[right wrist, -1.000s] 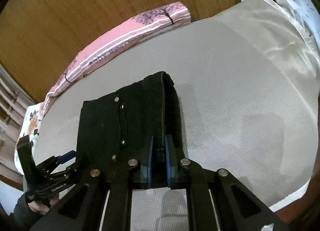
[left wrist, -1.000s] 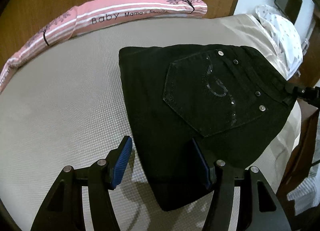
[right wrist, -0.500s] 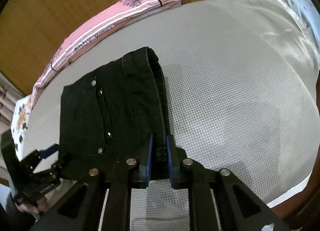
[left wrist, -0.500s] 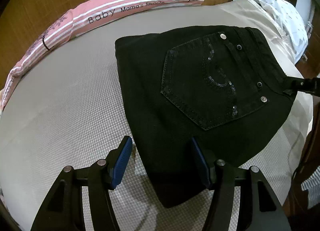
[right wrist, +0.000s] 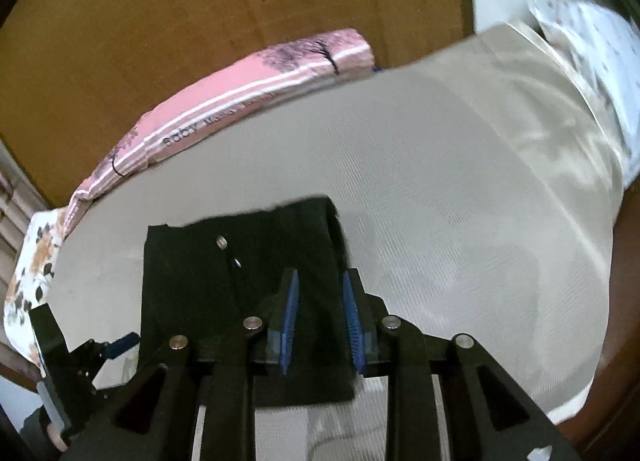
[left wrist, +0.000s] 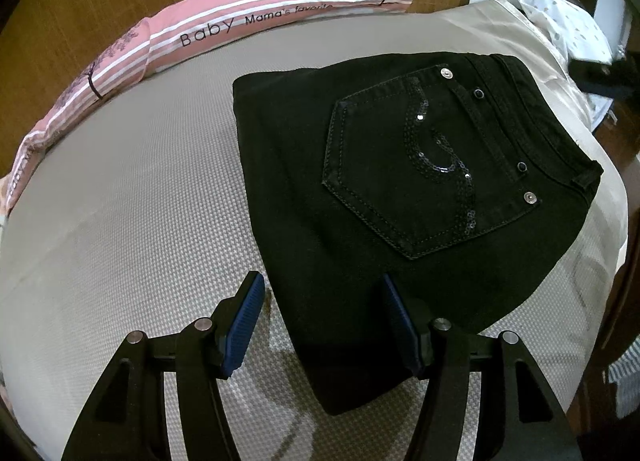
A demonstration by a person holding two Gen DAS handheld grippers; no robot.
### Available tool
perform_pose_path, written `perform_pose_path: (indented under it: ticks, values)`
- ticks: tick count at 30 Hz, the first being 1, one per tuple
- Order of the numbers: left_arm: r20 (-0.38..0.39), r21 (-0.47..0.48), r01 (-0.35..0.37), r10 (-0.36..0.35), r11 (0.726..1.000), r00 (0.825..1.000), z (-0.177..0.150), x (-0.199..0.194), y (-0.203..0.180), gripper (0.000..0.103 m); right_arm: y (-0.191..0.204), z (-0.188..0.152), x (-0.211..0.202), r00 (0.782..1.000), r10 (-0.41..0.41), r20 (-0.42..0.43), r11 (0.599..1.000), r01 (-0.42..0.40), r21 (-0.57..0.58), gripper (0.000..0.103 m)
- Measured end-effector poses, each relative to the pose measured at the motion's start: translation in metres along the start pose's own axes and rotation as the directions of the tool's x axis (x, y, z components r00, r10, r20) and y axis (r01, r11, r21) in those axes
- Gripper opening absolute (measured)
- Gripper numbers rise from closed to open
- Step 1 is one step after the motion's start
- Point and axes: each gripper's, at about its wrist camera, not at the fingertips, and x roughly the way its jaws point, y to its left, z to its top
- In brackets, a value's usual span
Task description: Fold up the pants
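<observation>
Pocket (left wrist: 420,165) sequins: left wrist view only

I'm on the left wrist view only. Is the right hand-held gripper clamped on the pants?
Observer: No. The right hand-held gripper has just been opening its jaws. The pants edge sits between the pads, apparently unpinched.
Operator: What lies far left of the pants, outside my frame?
Observer: A floral cloth at the bed corner.
Operator: Can you see what carries the left hand-held gripper?
Observer: Yes, a hand shows beneath it at the right wrist view's lower left.
</observation>
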Motion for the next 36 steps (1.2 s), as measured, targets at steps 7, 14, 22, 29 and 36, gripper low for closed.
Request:
perform_pose_path:
  ticks: [7, 14, 22, 29, 36]
  values:
    - [-0.002, -0.009, 0.010, -0.010, 1.000, 1.000, 0.001, 0.003, 0.005, 0.067, 0.025, 0.017, 0.040, 0.998, -0.045, -0.033, 0.996, 0.042, -0.075, 0.022]
    - [0.000, -0.026, 0.030, -0.030, 0.999, 1.000, 0.000, 0.005, 0.009, 0.069, 0.020, 0.014, 0.087, 0.988, -0.115, -0.108, 0.989, 0.103, -0.108, 0.019]
    - [0.001, -0.057, 0.054, -0.054, 0.997, 0.999, -0.001, 0.007, 0.016, 0.073, 0.015, -0.004, 0.080, 0.981, -0.117, -0.152, 0.990, 0.103, -0.101, 0.020]
    - [0.004, -0.078, 0.069, -0.069, 0.995, 0.998, -0.002, 0.008, 0.020, 0.074, 0.010, -0.036, 0.058, 0.979, -0.105, -0.173, 0.992, 0.091, -0.088, 0.021]
    - [0.004, -0.112, 0.091, -0.091, 0.990, 0.996, -0.004, 0.011, 0.026, 0.078, 0.008, -0.054, 0.025, 0.990, -0.091, -0.110, 0.995, 0.087, -0.048, 0.030]
